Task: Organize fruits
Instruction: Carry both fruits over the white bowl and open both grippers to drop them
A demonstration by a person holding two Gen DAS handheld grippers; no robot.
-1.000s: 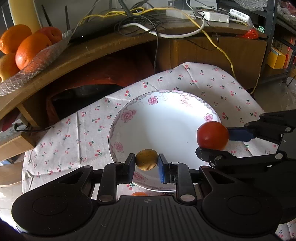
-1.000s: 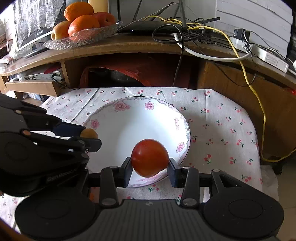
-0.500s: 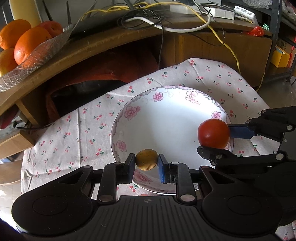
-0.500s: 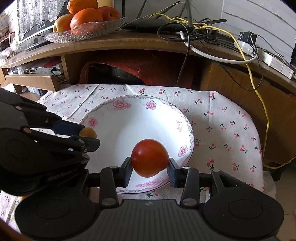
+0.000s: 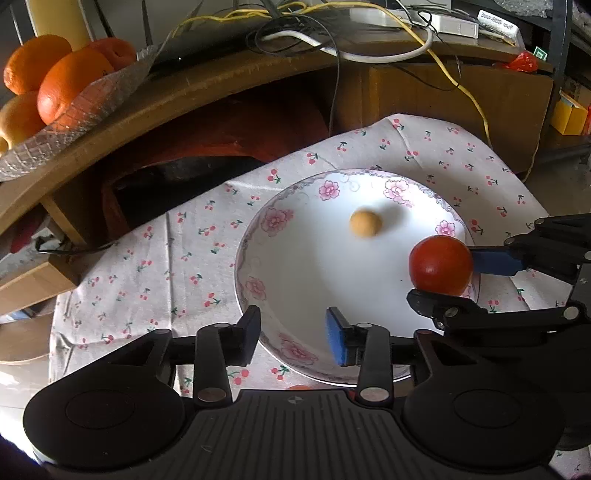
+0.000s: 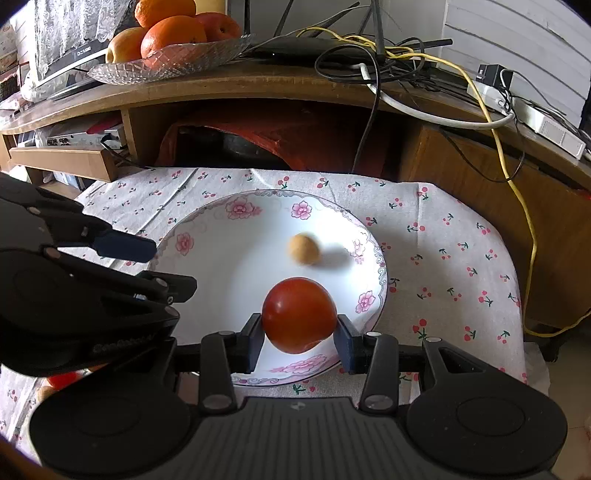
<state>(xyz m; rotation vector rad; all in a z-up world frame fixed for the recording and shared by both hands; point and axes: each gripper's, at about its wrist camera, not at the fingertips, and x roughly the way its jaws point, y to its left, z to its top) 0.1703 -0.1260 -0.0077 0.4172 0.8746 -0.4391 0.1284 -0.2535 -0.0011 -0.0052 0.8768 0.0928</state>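
Red tomato (image 6: 299,314) pinched in right tool (image 6: 300,341), held low over near rim of floral plate (image 6: 207,225), likely for a gentle set-down. Left tool (image 5: 291,334) spread wide, empty, at plate edge. Small tan fruit (image 5: 365,222) lies loose in plate's well, slightly blurred, perhaps rolling.

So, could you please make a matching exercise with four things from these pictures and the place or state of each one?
Things:
1. left hand-held gripper
2. red tomato
3. small tan fruit
4. oranges

States:
A. lying loose in the flowered plate
B. piled in the glass dish on the shelf
C. open, holding nothing
D. clamped in the right hand-held gripper

Pairs: 1-C, 2-D, 3-A, 4-B
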